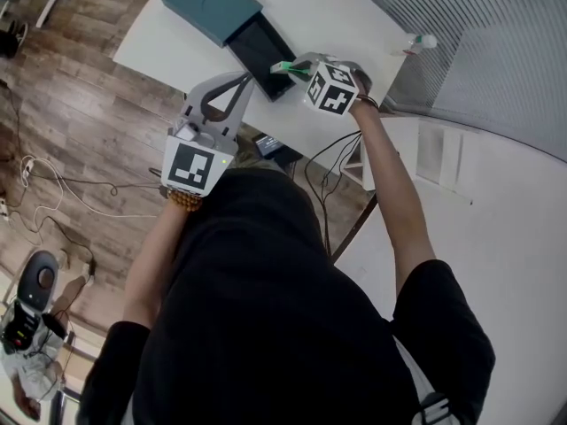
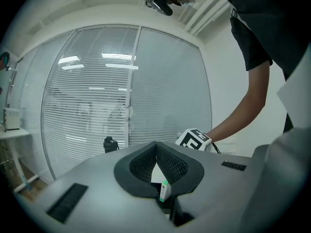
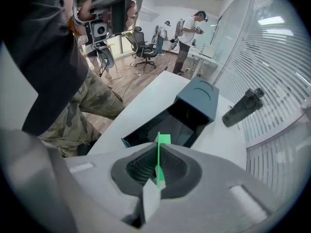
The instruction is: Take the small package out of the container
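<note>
In the head view, at upper centre, the right gripper [image 1: 292, 65] is clamped on the green-and-white small package [image 1: 280, 66] by the open drawer [image 1: 259, 53] of the teal container [image 1: 217, 3] on the white table [image 1: 354, 16]. The left gripper [image 1: 241, 80] sits just left. In the left gripper view its tongs meet at the tips, pinching nothing. The right gripper view shows the package [image 3: 163, 140] edge-on between pressed jaws at centre, with the container [image 3: 199, 98] beyond.

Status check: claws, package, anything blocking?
Right claw shut on small package. Left claw shut, empty. Package held above the open container. Nothing in the way.
</note>
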Tool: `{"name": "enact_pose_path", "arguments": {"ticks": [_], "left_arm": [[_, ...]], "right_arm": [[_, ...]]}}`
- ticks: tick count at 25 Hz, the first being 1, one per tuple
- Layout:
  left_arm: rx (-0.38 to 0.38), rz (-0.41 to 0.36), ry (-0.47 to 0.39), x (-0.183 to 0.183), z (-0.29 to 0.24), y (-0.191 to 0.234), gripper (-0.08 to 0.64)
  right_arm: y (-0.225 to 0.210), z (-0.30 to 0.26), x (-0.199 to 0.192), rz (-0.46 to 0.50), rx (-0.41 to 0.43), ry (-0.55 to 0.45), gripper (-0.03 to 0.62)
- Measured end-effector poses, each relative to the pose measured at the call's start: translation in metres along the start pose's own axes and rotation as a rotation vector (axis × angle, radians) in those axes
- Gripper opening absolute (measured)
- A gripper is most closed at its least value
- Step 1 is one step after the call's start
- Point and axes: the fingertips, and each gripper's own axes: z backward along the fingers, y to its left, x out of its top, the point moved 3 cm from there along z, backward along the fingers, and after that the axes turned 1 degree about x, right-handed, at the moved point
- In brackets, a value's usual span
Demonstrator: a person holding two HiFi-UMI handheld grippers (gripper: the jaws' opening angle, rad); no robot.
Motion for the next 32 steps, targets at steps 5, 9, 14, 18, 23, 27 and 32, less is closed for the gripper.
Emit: {"name": "enact_pose_path", "arguments": {"ticks": [5, 9, 14, 18, 23, 27, 32], "left_arm": [[-0.038, -0.030, -0.002, 0.004, -0.011, -0.013, 0.006], [-0.050, -0.031, 0.009, 0.005, -0.016, -0.019, 0.006], [-0.058, -0.031, -0.001, 0.008, -0.018, -0.021, 0.006], [-0.064, -0.049, 0.029, 0.006, -0.019, -0.021, 0.006], [-0.077, -0.051, 0.041, 0.005, -0.022, -0.023, 0.006], [-0.071, -0.050, 0.034, 0.006, -0.019, -0.023, 0.006], [-0.072, -0.057, 0.033, 0.002, -0.018, -0.023, 0.006]], "right_arm": [[0.004, 0.004, 0.001, -0.076, -0.045, -0.066, 0.005], [0.007, 0.006, 0.004, -0.121, -0.073, -0.117, 0.004], [0.006, 0.013, 0.004, -0.175, -0.122, -0.168, 0.003], [0.008, 0.017, 0.009, -0.213, -0.146, -0.223, 0.003], [0.015, 0.025, 0.006, -0.255, -0.168, -0.261, 0.003], [0.021, 0.031, 0.006, -0.290, -0.198, -0.292, 0.003], [0.026, 0.035, 0.007, -0.317, -0.243, -0.311, 0.003]]}}
